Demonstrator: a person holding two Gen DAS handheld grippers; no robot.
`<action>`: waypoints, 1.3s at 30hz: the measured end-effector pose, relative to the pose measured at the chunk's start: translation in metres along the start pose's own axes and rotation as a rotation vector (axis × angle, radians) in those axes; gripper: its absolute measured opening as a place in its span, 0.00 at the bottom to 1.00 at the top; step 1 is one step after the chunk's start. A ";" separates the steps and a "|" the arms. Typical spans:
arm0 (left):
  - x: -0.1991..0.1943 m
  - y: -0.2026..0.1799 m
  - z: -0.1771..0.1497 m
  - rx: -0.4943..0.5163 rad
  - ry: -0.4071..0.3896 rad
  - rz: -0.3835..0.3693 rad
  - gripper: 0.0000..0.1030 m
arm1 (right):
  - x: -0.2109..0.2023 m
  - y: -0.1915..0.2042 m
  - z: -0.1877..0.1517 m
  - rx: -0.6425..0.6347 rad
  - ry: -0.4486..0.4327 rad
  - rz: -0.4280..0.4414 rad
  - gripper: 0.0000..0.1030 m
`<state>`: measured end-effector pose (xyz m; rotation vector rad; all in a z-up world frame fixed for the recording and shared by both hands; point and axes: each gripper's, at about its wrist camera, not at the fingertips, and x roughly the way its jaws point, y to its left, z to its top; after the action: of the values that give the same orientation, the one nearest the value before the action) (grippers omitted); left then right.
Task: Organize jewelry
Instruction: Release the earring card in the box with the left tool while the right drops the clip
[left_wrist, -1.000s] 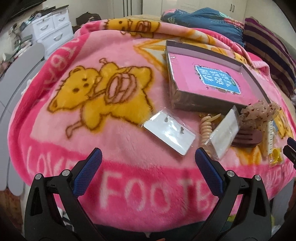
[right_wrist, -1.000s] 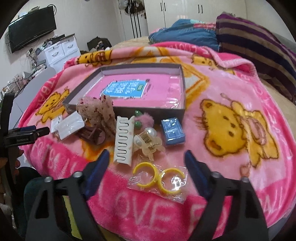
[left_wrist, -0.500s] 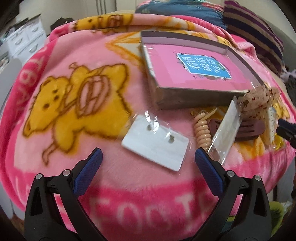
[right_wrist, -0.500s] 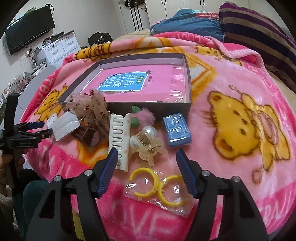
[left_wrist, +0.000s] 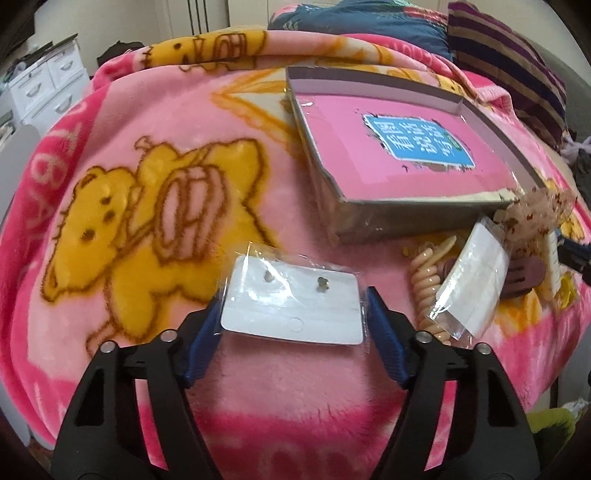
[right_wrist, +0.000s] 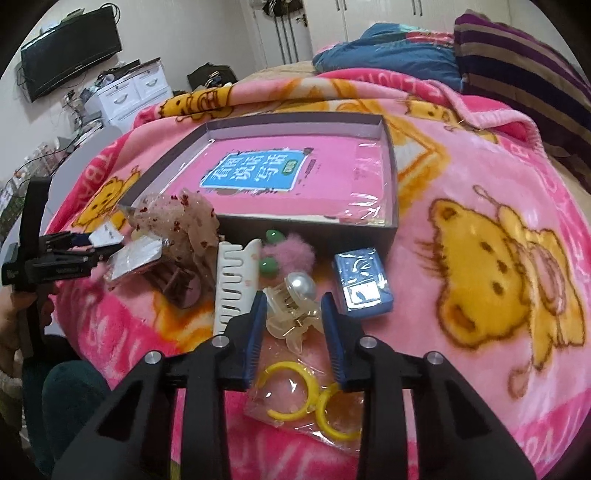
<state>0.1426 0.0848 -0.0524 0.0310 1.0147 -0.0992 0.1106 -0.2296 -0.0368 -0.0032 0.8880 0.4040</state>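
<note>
Left tongs (left_wrist: 293, 325) have just been closing, pads now at the side edges of the bagged earring card (left_wrist: 291, 308). Right tongs (right_wrist: 293, 328) have just been closing around the pearl claw clip (right_wrist: 291, 306); contact unclear. Step: twin pickup. Next: firm grips, lift toward the box (right_wrist: 388, 147) beyond.

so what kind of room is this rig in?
Most likely a bedroom: the work surface is a bed under a pink bear-print blanket, with a striped pillow at its head, plus a wall-mounted TV above white drawers.
</note>
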 end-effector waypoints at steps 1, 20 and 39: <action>-0.001 0.002 0.000 -0.007 -0.003 -0.003 0.58 | 0.000 -0.002 -0.001 0.003 -0.003 0.006 0.29; -0.044 0.003 0.031 -0.084 -0.110 -0.064 0.54 | -0.042 -0.037 0.005 0.121 -0.105 0.069 0.28; 0.003 -0.039 0.088 -0.100 -0.097 -0.078 0.55 | -0.009 -0.036 0.089 0.116 -0.143 0.088 0.28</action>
<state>0.2146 0.0390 -0.0078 -0.1036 0.9229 -0.1197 0.1850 -0.2510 0.0210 0.1701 0.7707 0.4287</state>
